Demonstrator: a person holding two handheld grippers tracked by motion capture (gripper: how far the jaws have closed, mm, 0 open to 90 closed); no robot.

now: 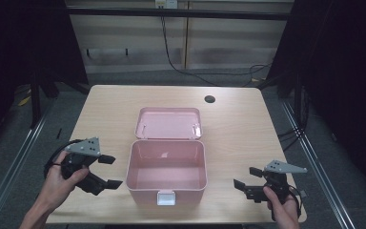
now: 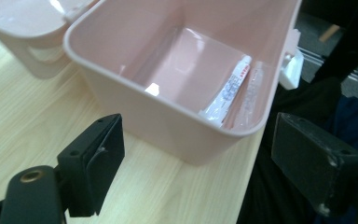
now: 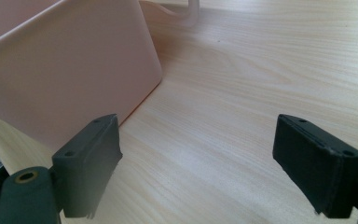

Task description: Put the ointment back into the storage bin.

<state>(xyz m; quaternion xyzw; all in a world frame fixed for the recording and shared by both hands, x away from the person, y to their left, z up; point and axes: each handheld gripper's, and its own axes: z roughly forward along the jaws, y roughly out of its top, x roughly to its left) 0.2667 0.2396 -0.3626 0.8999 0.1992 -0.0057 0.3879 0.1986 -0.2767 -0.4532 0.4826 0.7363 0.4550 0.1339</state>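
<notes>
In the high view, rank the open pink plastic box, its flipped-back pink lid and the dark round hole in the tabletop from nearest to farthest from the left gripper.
From the left gripper:
1. Open pink plastic box, just right of it.
2. Flipped-back pink lid, behind the box.
3. Dark round hole, far right of the tabletop.

Two black hand-held grippers, left gripper [image 1: 110,171] and right gripper [image 1: 247,177], each topped by a grey three-cornered plate; blocky black jaws with small screw holes, brass-ringed hole at 7 o'clock; bare forearms, no sleeves.

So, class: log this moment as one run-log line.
left claw: open, empty | right claw: open, empty | pink box: lid open | tube: inside
</notes>
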